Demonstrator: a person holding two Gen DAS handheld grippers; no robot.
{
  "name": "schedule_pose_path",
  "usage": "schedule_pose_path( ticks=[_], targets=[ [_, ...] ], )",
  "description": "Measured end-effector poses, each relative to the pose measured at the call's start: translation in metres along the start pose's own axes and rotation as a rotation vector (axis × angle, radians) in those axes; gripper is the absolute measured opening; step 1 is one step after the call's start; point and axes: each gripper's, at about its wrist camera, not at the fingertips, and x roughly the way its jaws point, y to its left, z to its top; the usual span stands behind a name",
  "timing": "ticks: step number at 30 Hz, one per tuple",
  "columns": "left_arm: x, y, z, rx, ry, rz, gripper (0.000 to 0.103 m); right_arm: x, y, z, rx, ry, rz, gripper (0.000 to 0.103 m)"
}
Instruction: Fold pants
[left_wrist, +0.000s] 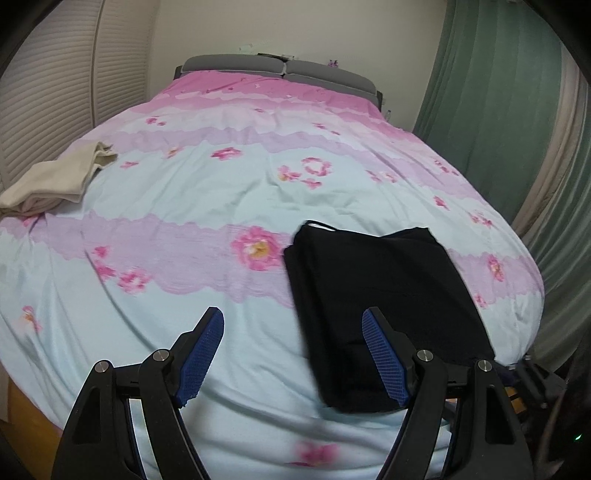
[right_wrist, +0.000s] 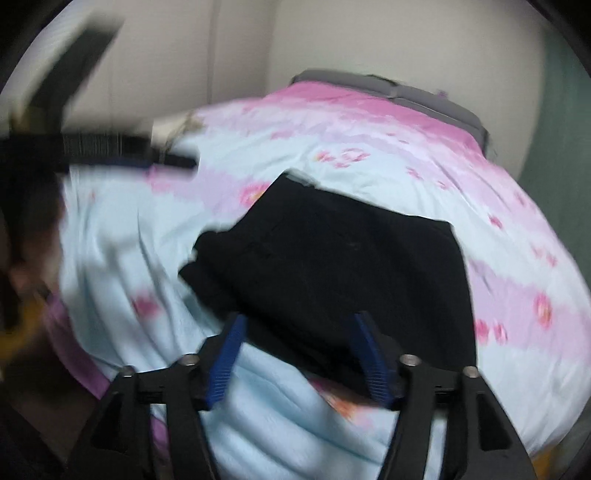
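Two handheld grippers over one bed (left_wrist: 155, 206), listed with contents. Item one: black pants (left_wrist: 376, 291), folded into a compact, roughly rectangular stack, lying flat on the bed's near right portion in the left wrist view; a thin strip of white shows at the far left corner of the stack, and the near end of the stack lies close to the foot of the bed. Item two: bedspread (left_wrist: 221, 192), pale blue with pink and lilac bands and pink flower prints, covering the whole bed, lightly creased. Item three: cream-coloured garment (left_wrist: 55, 181), loosely folded, at the left edge of the bed, well apart from the pants. Item four: grey headboard (left_wrist: 280, 72) at the far end, against a pale wall. Item five: green curtain (left_wrist: 491, 96) on the right; slatted white doors (left_wrist: 48, 99) on the left. Left gripper (left_wrist: 293, 354): jaws spread wide, nothing between the blue pads (left_wrist: 201, 358); the right-hand pad overlaps the near left part of the pants in the picture, though contact cannot be confirmed. Right gripper (right_wrist: 297, 354): jaws spread apart, pads not pressing on anything; the pants (right_wrist: 332, 266) lie just ahead of and partly between the fingers, with the near edge of the cloth rumpled. Right wrist view is motion-blurred; the left gripper (right_wrist: 110, 151) appears at its upper left as a dark streak above the bedspread.
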Motion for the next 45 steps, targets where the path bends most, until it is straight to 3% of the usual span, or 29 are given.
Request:
schedule_pose_path(
  ticks=[2,4,7,11,15,30,42,45],
  targets=[
    [0.004,-0.013,-0.003,0.002,-0.004,-0.02,0.077,-0.015,-0.025,-0.001,0.097,-0.062,-0.009,0.09],
    [0.014,-0.026,-0.006,0.008,-0.009,-0.03,0.077,-0.023,-0.055,-0.004,0.197,-0.114,-0.041,0.096],
    [0.032,-0.034,-0.01,-0.035,0.003,-0.038,0.077,-0.019,-0.105,-0.008,0.381,-0.11,-0.057,0.096],
    [0.056,-0.035,-0.016,-0.116,0.04,-0.031,0.077,0.006,-0.169,-0.024,0.671,-0.067,0.013,0.096],
    [0.075,-0.043,-0.027,-0.132,0.087,0.008,0.077,0.037,-0.2,-0.039,0.802,-0.005,0.073,0.096],
    [0.099,-0.053,-0.046,-0.143,0.148,0.055,0.079,0.092,-0.215,-0.074,0.926,0.085,0.269,0.097],
    [0.112,-0.046,-0.052,-0.19,0.162,0.006,0.09,0.12,-0.208,-0.069,0.901,0.096,0.418,0.097],
    [0.118,-0.045,-0.053,-0.204,0.162,-0.012,0.091,0.128,-0.208,-0.068,0.899,0.088,0.454,0.09]
  ],
)
